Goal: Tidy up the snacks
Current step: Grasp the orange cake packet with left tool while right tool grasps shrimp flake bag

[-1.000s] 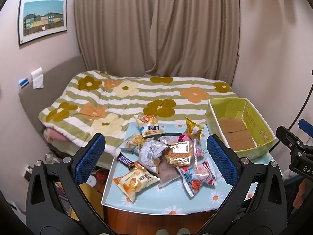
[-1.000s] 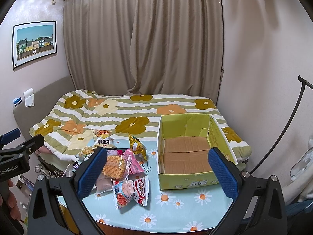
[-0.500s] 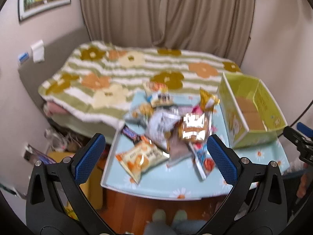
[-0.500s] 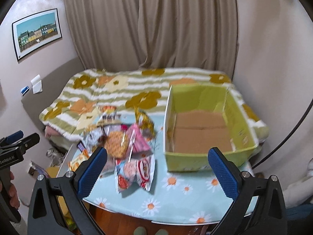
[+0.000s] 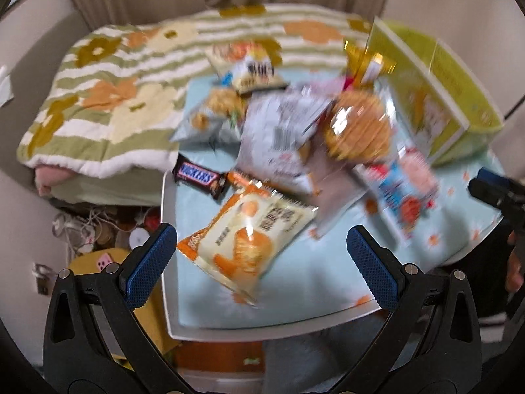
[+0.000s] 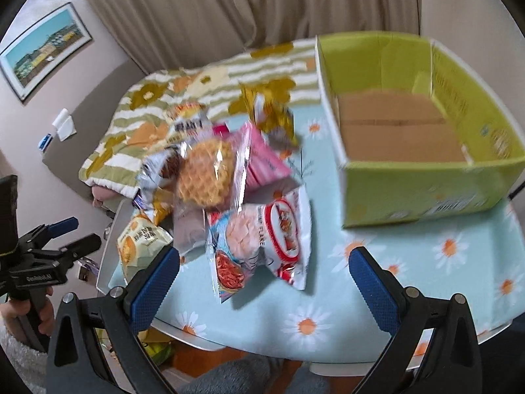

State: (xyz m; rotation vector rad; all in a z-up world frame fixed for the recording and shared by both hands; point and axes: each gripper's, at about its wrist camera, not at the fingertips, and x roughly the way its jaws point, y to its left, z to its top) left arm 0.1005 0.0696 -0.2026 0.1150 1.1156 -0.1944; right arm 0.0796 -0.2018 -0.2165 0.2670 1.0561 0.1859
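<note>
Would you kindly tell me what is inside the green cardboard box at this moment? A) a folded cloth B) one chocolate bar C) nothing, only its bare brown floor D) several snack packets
C: the right wrist view looks into the green cardboard box and shows only bare brown cardboard, while the snack packets lie piled on the table beside it.

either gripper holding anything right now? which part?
Nothing held. Left gripper and right gripper both have jaws wide open above the snack pile; the box has nothing in it.
</note>
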